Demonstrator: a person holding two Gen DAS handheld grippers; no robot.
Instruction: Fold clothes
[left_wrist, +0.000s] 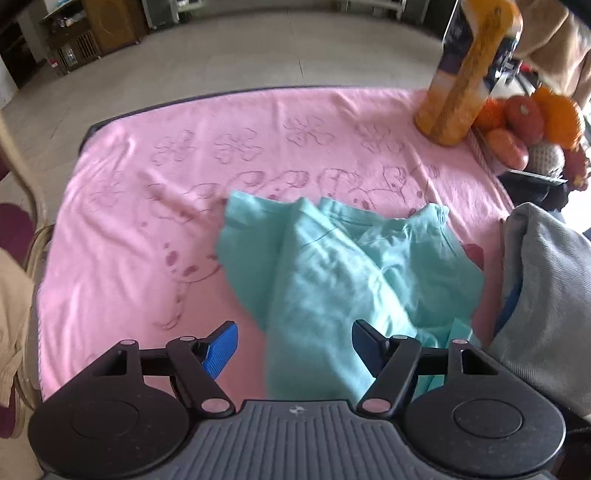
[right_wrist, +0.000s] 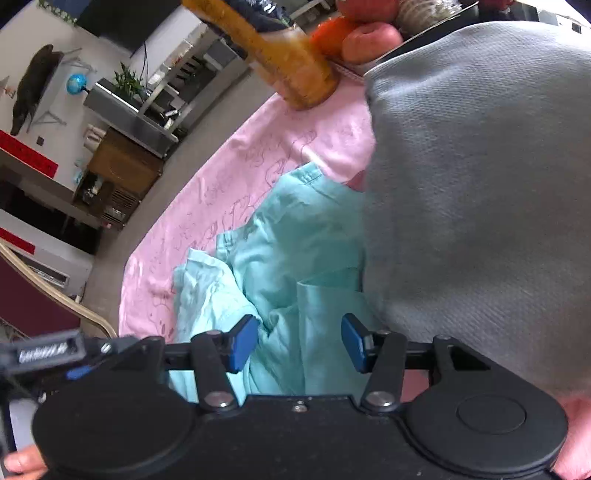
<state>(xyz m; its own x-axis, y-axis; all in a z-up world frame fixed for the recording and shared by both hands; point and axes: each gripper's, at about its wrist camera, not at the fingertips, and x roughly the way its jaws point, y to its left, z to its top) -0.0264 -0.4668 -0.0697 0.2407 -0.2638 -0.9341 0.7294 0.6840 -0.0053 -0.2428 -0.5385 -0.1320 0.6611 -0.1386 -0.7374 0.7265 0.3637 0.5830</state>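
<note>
Both grippers hang over the table with their blue pads spread wide and nothing between them. Left gripper (left_wrist: 293, 345) sits at about 6 o'clock of the pink towel (left_wrist: 147, 206), its jaws parted around the near tail of the teal garment (left_wrist: 332, 266) — the cloth runs up between the pads, but whether either pad touches it I cannot tell. Right gripper (right_wrist: 299, 341) is likewise released, jaws apart, hovering above the same teal garment (right_wrist: 295, 251); no fabric is pinched.

That garment lies crumpled near the middle of the towel, bunched into ridges, with one lobe toward 10 o'clock and another toward 1 o'clock in the left view. It is not yet flat, so folding looks barely begun; my guess is that the grippers are placed low and open at the near hem to take hold of an edge and spread it out.

A grey garment (left_wrist: 546, 295) is heaped at 3 o'clock, just beside the teal one and partly over it in the right view (right_wrist: 480, 184) — probably set aside there to wait its turn. At 1 o'clock stand an orange packet (left_wrist: 461, 81) and a bowl of fruit (left_wrist: 532, 122), well apart from the working area, so the cloth has room to open out.
</note>
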